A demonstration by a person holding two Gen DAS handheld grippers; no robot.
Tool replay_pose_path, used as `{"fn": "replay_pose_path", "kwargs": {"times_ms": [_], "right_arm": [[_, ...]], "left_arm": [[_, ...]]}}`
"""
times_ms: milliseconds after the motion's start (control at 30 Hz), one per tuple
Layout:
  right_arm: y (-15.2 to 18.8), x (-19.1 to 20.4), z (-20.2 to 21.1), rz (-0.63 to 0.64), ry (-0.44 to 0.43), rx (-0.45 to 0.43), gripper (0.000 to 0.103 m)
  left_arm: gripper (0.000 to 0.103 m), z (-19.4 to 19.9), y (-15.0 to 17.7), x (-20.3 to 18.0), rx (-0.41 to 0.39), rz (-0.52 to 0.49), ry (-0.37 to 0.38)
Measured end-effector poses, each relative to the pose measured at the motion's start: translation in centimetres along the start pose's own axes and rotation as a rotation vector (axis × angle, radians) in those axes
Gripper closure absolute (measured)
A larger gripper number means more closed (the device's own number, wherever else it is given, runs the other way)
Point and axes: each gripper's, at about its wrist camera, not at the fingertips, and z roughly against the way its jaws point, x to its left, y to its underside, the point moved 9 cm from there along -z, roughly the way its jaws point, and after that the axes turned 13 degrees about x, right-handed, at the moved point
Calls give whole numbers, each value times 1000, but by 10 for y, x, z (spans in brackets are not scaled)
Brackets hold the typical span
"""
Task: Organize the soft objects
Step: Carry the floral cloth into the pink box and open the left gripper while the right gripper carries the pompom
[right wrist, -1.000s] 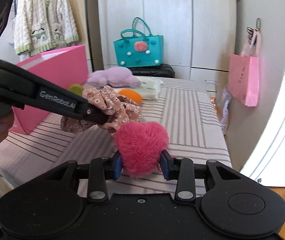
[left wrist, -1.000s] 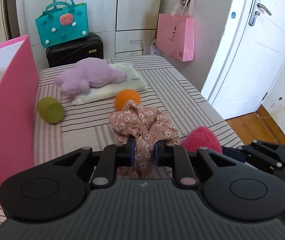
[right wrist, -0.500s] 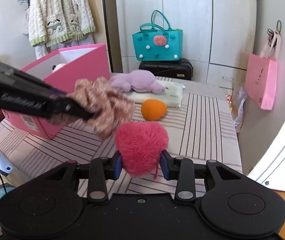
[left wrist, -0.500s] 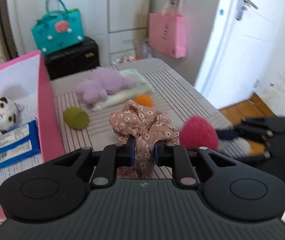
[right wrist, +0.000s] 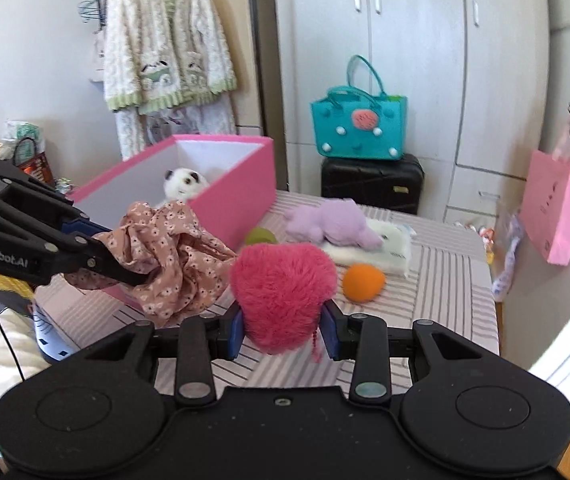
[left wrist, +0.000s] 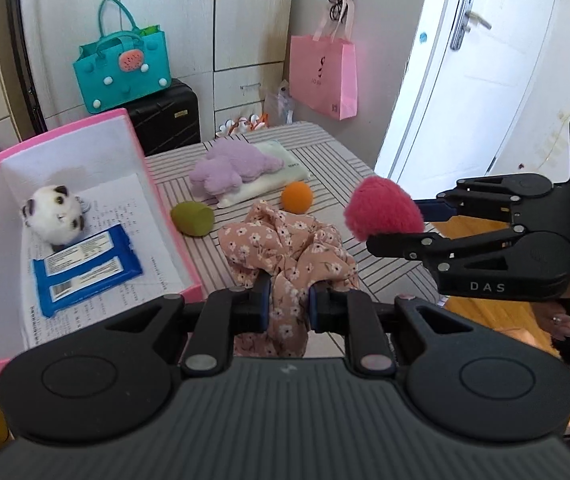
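Scrunchie (left wrist: 289, 256) clamped in left gripper (left wrist: 289, 307) jaws, one pink pompom (right wrist: 283, 294) in right gripper (right wrist: 283, 330) jaws.

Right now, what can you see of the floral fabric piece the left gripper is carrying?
The floral fabric piece is a thin, crumpled pink cloth printed with small white flowers, gathered in ruffled folds like a scrunchie. The left gripper is shut on its lower part, and the rest bunches loosely beyond the fingers. It is held above the striped table, beside the pink box.

Floral scrunchie (left wrist: 285, 248) was thin matt cloth; heart plush (right wrist: 281, 292) shaggy; pink box (left wrist: 165, 208) smooth card; fingers (left wrist: 259, 304) matt plastic.
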Motion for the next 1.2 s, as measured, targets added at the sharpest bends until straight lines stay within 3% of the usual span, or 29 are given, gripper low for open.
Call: {"fn": "replay_pose_path", "kwargs": {"times_ms": [367,467,767,967,1200], "right_arm": [[-35,55,23,126,-69,-61,60],[-50,71,23,169,-89,-78,60],[-88,118,0,311,-174,-87,60],[-121,128,-23,304,-206,-95,59],[-162,122,-66,314,-157,-80,59]], "left_arm": [[86,54,10,25,-69,11,-57],[86,68,12,40,-115,38,-111],[85,97,16,94,-203,148,-167],[85,95,4,135,-218,206,-204],[85,70,-14,175,-177,248,-279]]}}
